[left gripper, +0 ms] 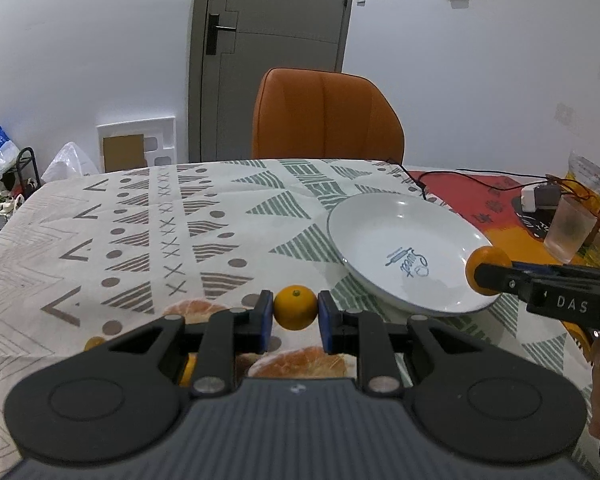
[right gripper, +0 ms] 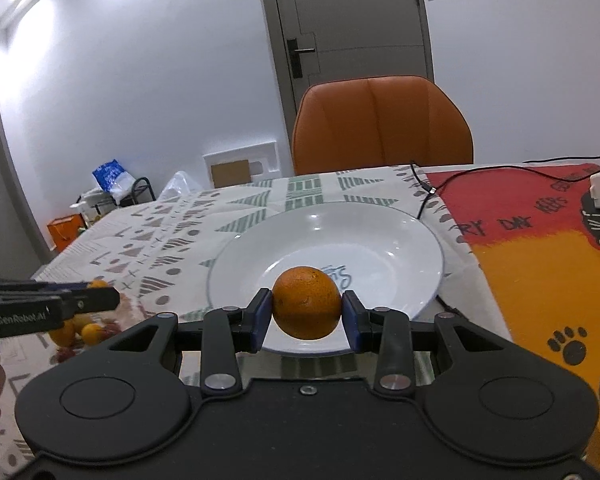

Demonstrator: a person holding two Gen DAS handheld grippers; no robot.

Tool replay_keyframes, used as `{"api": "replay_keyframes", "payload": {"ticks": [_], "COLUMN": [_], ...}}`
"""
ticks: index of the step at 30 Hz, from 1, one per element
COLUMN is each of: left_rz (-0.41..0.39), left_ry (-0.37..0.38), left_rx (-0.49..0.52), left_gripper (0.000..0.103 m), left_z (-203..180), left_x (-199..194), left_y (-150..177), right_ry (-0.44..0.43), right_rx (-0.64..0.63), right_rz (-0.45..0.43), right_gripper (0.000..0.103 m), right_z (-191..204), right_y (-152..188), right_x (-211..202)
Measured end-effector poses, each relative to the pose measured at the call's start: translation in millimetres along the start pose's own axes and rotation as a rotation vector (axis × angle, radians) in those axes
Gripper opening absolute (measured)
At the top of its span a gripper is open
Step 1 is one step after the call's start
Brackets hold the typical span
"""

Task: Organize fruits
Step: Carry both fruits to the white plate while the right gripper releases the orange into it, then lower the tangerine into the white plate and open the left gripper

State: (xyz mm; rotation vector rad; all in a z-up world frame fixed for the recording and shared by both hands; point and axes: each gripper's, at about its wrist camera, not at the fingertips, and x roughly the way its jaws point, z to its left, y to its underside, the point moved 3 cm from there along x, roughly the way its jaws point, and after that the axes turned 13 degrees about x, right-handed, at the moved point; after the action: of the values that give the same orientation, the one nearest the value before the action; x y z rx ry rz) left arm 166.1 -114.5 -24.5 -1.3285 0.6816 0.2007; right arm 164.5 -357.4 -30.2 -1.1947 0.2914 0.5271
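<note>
My left gripper [left gripper: 295, 314] is shut on a small orange [left gripper: 295, 307] and holds it above the patterned tablecloth, left of the white plate [left gripper: 380, 236]. My right gripper [right gripper: 306, 312] is shut on a larger orange [right gripper: 306, 303] and holds it over the near rim of the white plate [right gripper: 400, 232]. In the left wrist view the right gripper [left gripper: 480, 276] reaches in from the right with its orange [left gripper: 490, 258] at the plate's right rim. In the right wrist view the left gripper [right gripper: 112, 296] shows at the left, above several small oranges [right gripper: 80, 330] on the table.
An orange chair [left gripper: 326, 116] stands behind the table. A black cable [left gripper: 460, 178], a white charger [left gripper: 534, 198], a plastic cup [left gripper: 568, 234] and a snack bag [left gripper: 588, 178] lie on the red and yellow mat at the right. Bags and a rack stand on the floor at the left.
</note>
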Motion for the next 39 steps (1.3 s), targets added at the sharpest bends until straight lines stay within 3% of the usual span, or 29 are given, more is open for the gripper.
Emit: {"api": "replay_keyframes", "payload": {"ticks": [6,39], "left_rz": [-0.007,-0.008], "left_ry": [0.015,0.144], "left_rx": [0.011,0.132], "left_gripper": [0.022,0.023], "left_z": [-10.5,-66.4], "left_x": [6.8,63.5], "left_y": [-6.6,-55.4], "right_ry": [0.042,0.032], "right_rx": [0.009,0.108], "right_rz": [0.007,-0.061], "right_gripper": [0.039,0.053], "right_z": [-9.5,-38.7], "right_y": [-3.7,8.3], "right_x": [8.7,-30.4]}}
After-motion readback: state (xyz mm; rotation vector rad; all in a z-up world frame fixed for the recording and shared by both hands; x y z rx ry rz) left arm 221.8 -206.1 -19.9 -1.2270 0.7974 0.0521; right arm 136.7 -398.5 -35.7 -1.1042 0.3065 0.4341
